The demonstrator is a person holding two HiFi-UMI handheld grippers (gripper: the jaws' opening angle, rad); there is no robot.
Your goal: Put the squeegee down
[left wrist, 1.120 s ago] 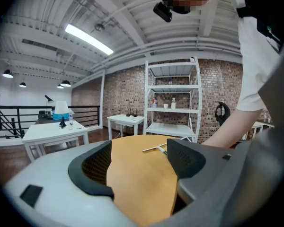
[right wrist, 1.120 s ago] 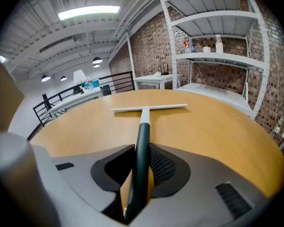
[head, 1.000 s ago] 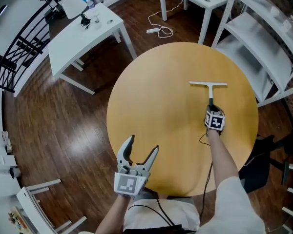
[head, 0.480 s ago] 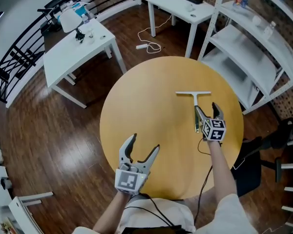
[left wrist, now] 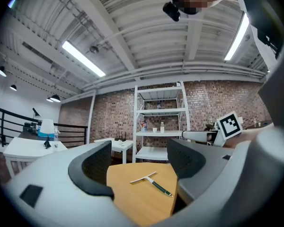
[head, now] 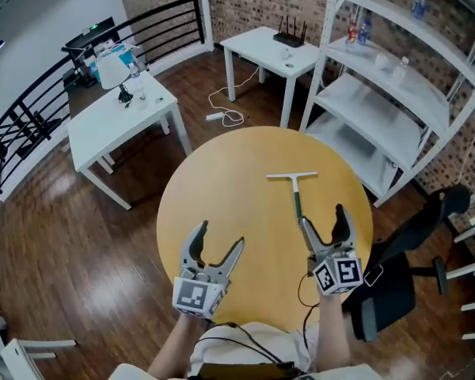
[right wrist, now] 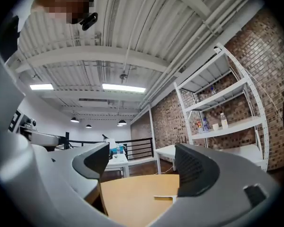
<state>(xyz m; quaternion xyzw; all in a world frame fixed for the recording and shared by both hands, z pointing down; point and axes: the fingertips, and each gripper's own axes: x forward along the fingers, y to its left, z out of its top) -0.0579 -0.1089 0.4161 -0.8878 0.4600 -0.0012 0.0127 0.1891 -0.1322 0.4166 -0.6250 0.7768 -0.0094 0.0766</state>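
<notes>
Squeegee (head: 295, 195) is lying flat on the table (head: 214, 188), right of centre in the head view, blade toward the top; right gripper (head: 323, 222) is hovering just below its handle, jaws opening with nothing between them; left gripper (head: 219, 238) is hovering at lower left of centre, jaws spread and empty

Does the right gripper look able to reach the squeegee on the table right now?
Probably yes: the right gripper, jaws opening and empty, hovers just short of the squeegee handle's near end, with only bare round table between them.
</notes>
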